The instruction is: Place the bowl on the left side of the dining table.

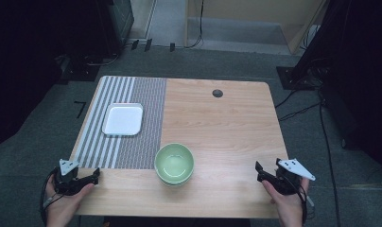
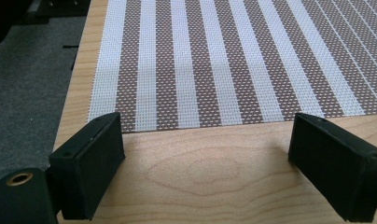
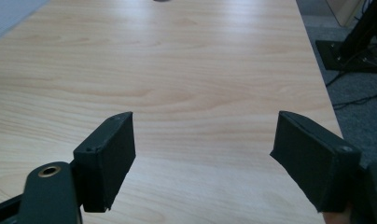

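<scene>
- The green bowls, two stacked one inside the other as far as the high view shows, stand on the bare wood near the front edge of the tabletop, roughly midway between the two hands.
- The stack's left rim sits just beside the near right corner of the striped placemat; whether it overlaps the mat I cannot tell.
- The left tongs rest at the front left corner of the tabletop, held in the person's left hand, well apart from the bowls. In the left gripper view their black jaws stand wide apart with nothing between them, over wood just short of the placemat's near edge.
- The right tongs sit near the front right edge, held in the right hand, also well apart from the bowls. In the right gripper view the jaws are spread wide and empty above bare wood.
- A white square plate lies on the placemat, farther back and left of the bowls.
- A small dark round hole marks the far part of the tabletop.
</scene>
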Demonstrator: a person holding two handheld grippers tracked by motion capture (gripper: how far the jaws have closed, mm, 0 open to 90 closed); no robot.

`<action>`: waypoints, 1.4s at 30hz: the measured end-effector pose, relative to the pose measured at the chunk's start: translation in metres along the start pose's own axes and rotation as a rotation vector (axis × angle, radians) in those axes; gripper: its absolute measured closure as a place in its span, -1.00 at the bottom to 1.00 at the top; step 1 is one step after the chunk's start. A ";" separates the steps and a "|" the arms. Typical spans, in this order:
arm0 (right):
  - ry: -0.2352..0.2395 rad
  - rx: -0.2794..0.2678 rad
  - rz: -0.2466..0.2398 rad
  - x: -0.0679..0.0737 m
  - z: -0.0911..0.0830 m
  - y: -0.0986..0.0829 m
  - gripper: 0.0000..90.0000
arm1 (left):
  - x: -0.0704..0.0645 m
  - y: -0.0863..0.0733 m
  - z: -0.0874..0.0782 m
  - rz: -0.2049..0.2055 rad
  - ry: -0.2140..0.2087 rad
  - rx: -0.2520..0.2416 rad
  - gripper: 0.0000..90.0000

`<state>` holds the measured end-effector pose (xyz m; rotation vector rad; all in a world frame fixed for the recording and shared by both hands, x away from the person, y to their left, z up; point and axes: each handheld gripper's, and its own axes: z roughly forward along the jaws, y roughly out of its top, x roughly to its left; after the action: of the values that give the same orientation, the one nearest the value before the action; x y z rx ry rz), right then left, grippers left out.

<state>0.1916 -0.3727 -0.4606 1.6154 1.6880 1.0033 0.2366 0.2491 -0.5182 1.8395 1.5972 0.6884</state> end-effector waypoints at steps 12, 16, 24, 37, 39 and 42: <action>0.050 -0.040 -0.018 0.031 0.004 0.028 -0.53 | 0.000 0.000 0.000 0.000 0.001 -0.001 -0.78; 0.063 -0.056 -0.016 0.038 0.004 0.034 -0.52 | 0.000 0.000 0.000 0.000 0.001 -0.001 -0.78; 0.070 -0.073 -0.016 0.047 0.007 0.042 -0.51 | 0.000 0.000 0.000 0.000 0.001 0.000 -0.78; 0.093 -0.091 -0.059 0.074 0.014 0.057 -0.51 | 0.000 0.000 0.000 0.000 0.001 0.000 -0.78; 0.100 -0.093 -0.061 0.079 0.016 0.059 -0.51 | 0.000 0.000 0.000 0.000 0.001 0.000 -0.78; 0.114 -0.097 -0.064 0.085 0.018 0.061 -0.51 | 0.000 0.000 0.000 0.000 0.001 0.000 -0.78</action>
<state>0.2318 -0.2874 -0.4122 1.4569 1.7264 1.1465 0.2365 0.2490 -0.5182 1.8389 1.5978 0.6891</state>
